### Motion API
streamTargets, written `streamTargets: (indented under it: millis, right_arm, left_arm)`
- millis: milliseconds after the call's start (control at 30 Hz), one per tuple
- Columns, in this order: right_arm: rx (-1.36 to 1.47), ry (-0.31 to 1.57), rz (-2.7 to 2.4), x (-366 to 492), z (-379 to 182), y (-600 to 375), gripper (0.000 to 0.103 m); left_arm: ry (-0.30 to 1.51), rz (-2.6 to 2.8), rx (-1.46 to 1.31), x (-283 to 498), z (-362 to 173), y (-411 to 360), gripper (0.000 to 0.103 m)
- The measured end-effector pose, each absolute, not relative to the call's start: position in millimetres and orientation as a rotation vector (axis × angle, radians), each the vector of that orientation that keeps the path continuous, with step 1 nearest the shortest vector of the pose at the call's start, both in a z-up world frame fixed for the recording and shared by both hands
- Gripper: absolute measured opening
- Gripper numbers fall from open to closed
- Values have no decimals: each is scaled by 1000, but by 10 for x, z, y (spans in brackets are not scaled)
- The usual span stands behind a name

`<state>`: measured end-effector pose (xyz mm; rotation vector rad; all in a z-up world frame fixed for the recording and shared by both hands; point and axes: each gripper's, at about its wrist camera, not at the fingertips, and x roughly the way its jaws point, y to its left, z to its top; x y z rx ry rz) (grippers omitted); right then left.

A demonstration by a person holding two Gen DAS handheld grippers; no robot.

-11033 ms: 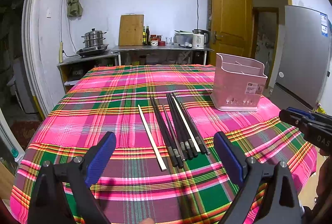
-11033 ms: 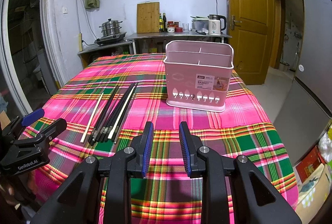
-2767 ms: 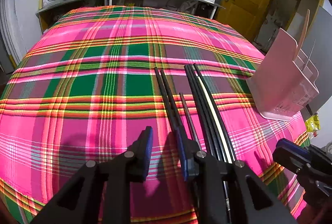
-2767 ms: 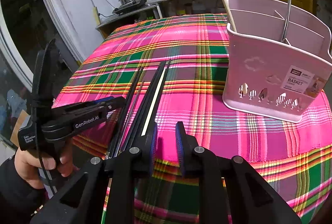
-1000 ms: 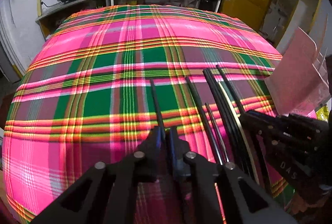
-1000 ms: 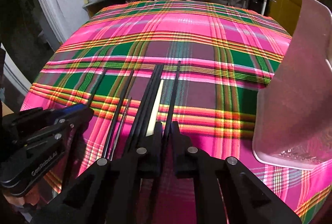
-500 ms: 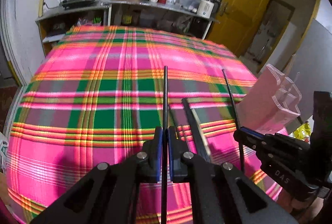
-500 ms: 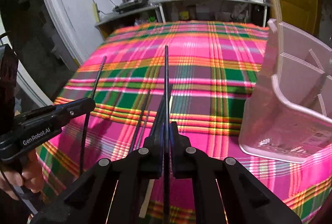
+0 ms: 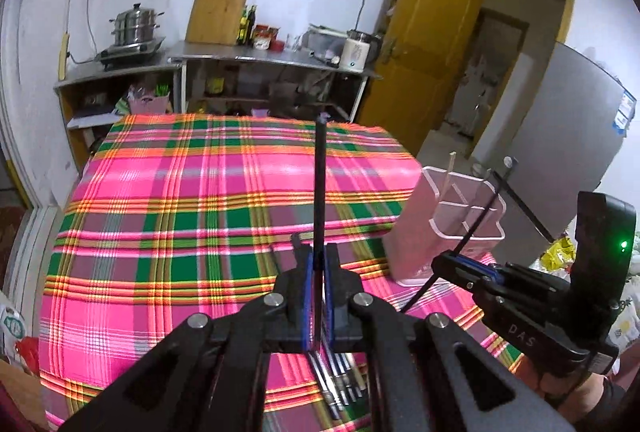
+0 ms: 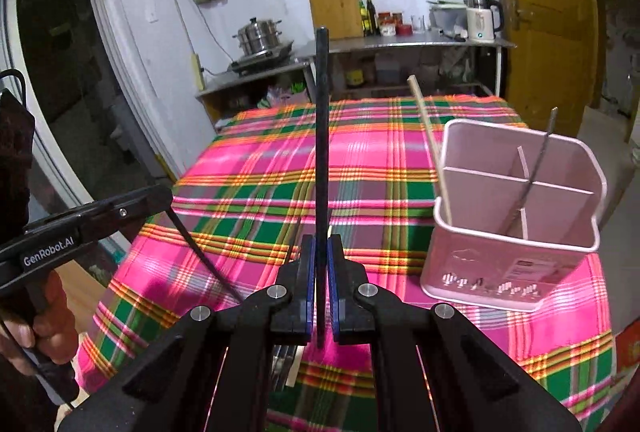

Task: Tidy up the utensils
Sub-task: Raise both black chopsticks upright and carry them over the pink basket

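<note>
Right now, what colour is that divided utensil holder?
Pale pink; the utensil holder shows best in the right wrist view.

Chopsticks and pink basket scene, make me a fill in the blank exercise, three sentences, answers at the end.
1. The left gripper is shut on one ____ chopstick.
2. The pale wooden chopstick already stands in the ____ utensil basket.
3. The right gripper is ____ on a dark chopstick.

Missing words: black; pink; shut
</note>
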<state>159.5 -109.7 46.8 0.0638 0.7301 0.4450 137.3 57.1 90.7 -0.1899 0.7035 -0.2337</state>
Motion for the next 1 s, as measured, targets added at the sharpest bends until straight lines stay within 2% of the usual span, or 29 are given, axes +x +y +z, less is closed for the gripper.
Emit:
streamTargets:
  millis: [600,1000]
  right_arm:
    - [159,651,354,1371,785,-1743,6]
    - [219,500,237,1581,1312,-2230,6]
  left_arm:
    - [722,-402,-183,1512,1208,-120,6]
    - [607,-487,-195,1908,1785,-545,6]
